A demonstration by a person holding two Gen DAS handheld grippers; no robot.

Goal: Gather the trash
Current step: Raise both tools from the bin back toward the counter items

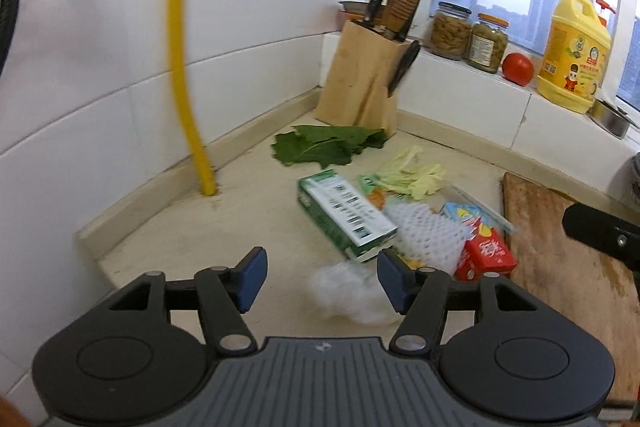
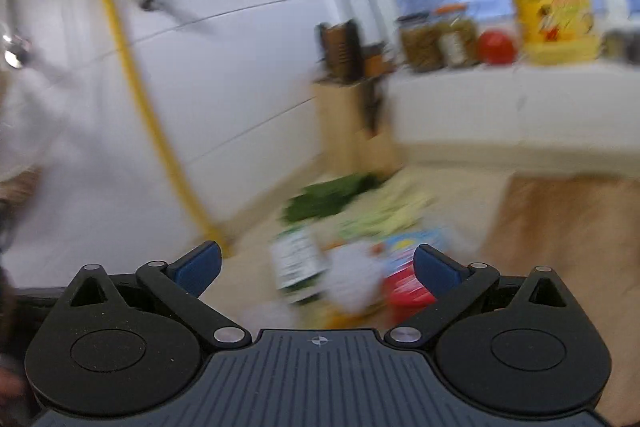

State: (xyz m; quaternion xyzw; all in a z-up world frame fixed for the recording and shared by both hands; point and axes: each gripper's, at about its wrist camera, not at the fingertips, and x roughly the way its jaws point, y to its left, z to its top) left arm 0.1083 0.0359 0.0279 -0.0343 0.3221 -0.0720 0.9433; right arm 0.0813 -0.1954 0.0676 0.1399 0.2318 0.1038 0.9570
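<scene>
Trash lies heaped on the tabletop (image 1: 256, 211) just left of the wooden cutting board (image 1: 560, 239): a green-and-white carton (image 1: 344, 215), white foam netting (image 1: 428, 235), a red packet (image 1: 486, 255), pale vegetable trimmings (image 1: 412, 171) and, nearest the board's front end, a crumpled clear wrapper (image 1: 352, 287). The left claw (image 1: 322, 277) is spread wide and holds nothing, its blue pads either side of that wrapper. The right claw (image 2: 316, 267) is likewise wide open and empty, facing the same heap through heavy blur. Green leaves (image 1: 324, 145) lie beyond the heap, before a knife block (image 1: 364, 79). Beyond the board, a tiled window ledge carries two jars (image 1: 468, 35), a tomato (image 1: 518, 69) and a yellow jug (image 1: 572, 55).
</scene>
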